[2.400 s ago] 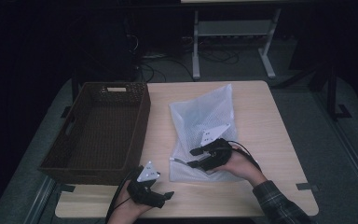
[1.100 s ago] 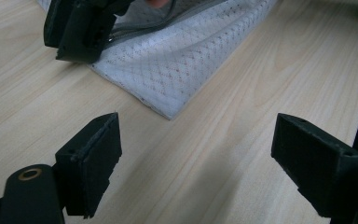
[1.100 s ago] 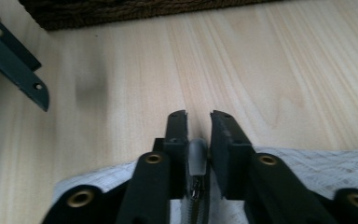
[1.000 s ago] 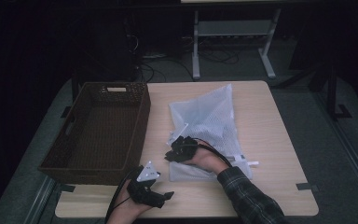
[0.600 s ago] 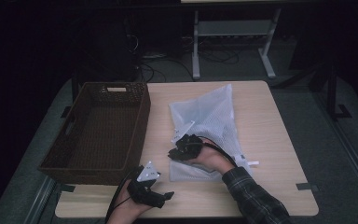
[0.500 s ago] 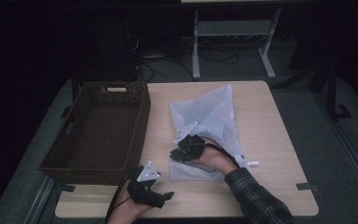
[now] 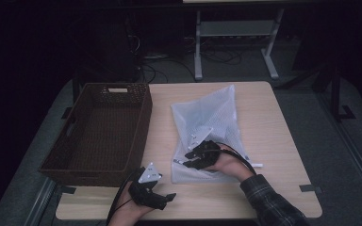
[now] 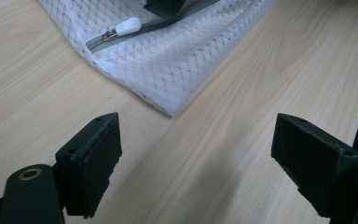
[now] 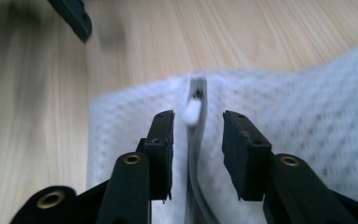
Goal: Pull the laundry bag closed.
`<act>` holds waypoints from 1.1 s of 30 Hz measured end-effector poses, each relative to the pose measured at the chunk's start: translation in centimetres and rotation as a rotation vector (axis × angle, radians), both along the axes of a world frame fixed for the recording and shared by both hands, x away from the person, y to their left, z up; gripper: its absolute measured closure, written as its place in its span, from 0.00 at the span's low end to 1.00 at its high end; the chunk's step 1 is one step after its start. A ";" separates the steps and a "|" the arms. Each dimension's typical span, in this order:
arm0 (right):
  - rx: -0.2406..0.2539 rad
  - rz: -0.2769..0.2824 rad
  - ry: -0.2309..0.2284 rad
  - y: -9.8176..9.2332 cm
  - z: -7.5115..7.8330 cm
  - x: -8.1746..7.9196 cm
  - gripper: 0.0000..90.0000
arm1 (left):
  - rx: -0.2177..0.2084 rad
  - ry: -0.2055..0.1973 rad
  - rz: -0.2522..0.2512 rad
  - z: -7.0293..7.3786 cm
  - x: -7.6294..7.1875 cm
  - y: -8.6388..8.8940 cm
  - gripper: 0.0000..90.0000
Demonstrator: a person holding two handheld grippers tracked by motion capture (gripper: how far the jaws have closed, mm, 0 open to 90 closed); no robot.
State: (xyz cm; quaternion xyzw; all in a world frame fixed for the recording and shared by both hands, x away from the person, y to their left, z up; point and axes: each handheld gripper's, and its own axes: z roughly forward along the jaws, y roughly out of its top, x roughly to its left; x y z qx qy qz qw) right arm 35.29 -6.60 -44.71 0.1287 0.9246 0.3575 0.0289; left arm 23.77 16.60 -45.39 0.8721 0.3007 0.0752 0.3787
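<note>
Right gripper (image 9: 193, 154) just opening, pads off the white zipper pull (image 9: 191, 113) lying between them at the mesh bag (image 7: 207, 136)'s near edge mid-table, apparently released after a tug; left gripper (image 8: 196, 161) wide open, empty, beside the bag's corner.

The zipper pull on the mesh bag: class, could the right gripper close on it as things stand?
Probably yes. The right gripper has just been opening; its jaws stand either side of the white zipper pull, pads apart from it, nothing between. The mesh bag lies flat on the table.
</note>
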 end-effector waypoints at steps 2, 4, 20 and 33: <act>-0.004 -0.004 0.001 -0.4 -0.1 -0.1 0.68 | 0.000 0.000 0.000 0.0 0.0 0.0 0.18; -0.006 -0.002 0.008 -0.7 -0.3 -0.1 0.66 | 0.000 0.002 0.000 0.0 0.0 -0.1 0.18; -0.028 -0.025 -0.008 -0.3 -1.8 -0.2 0.83 | -0.004 0.002 0.005 0.1 0.0 0.0 0.18; 0.050 -0.045 -0.007 -1.4 -1.8 -0.1 0.98 | -0.027 -0.009 0.020 0.5 0.4 -0.4 0.19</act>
